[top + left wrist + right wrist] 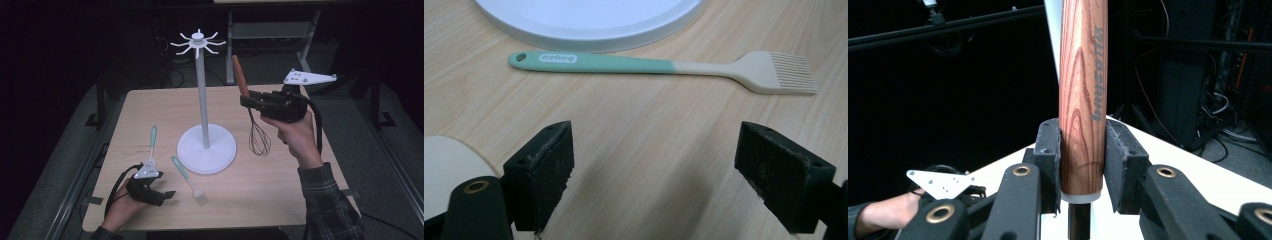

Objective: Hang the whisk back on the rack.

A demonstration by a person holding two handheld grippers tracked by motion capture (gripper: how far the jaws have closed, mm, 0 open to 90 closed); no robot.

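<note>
Right tongs point(1082, 165) pinching whisk point(258, 136), handle top cropped; left tongs point(654, 175) spread.

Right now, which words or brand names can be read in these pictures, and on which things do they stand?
"ozlung", as far as it can be read: white label on the green handle of the pastry brush.
"buyortis", roughly; grey letters, blurred and running lengthwise: wooden whisk handle clamped in the right gripper.

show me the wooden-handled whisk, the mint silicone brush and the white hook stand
wooden-handled wire whisk point(259, 137), high view, on its wire loops
mint-handled silicone brush point(624, 64), left gripper view, on its handle
white hook stand point(202, 85), high view, on its pole
</note>
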